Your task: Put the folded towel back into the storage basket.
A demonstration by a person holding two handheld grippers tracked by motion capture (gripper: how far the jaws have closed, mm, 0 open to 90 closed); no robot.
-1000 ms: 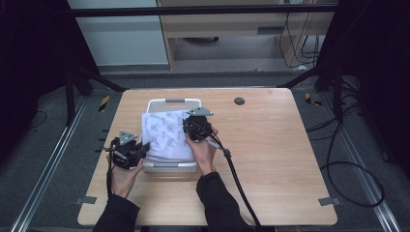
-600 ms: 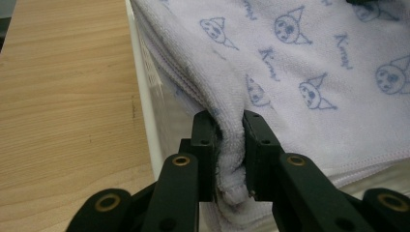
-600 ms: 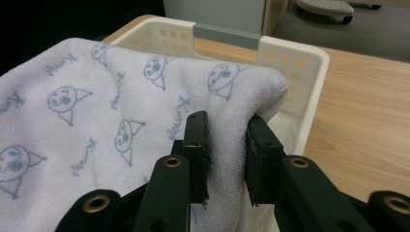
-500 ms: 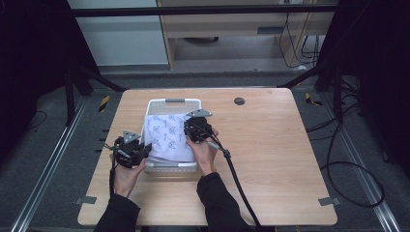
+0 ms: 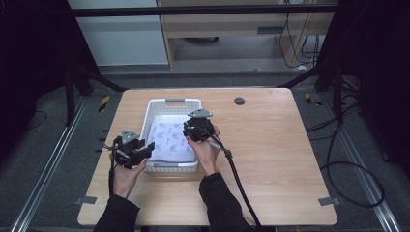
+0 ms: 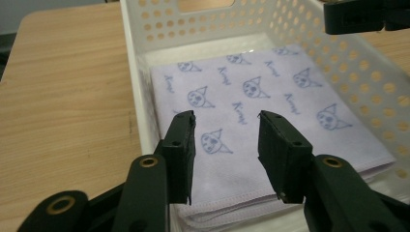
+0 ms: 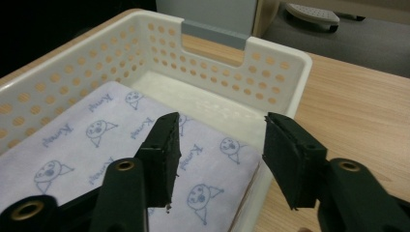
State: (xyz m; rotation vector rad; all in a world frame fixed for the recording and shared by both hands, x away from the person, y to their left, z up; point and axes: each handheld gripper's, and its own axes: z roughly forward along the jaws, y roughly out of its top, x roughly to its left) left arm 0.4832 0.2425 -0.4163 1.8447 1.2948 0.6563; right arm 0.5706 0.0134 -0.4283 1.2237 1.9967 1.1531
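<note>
At the near edge of the bench the person's two forearms come in, each hand carrying a gripper. The left gripper (image 5: pixel 131 151) sits at the near left corner of the white perforated basket (image 5: pixel 171 102), its jaws spread and holding nothing, aimed across the near rim at the folded cloth (image 5: pixel 171 141) just beyond its tips. The right gripper (image 5: pixel 199 126) hangs over the basket's right wall, jaws likewise parted and empty, with the cloth's right edge below and between them. The cloth, pale lilac with printed cat faces, lies flat on the basket floor, filling the near part and leaving a bare strip toward the far wall with its grey handle (image 5: pixel 175 100). Flanking the cloth like this, both grippers look placed to take opposite sides of it, I'd guess.
</note>
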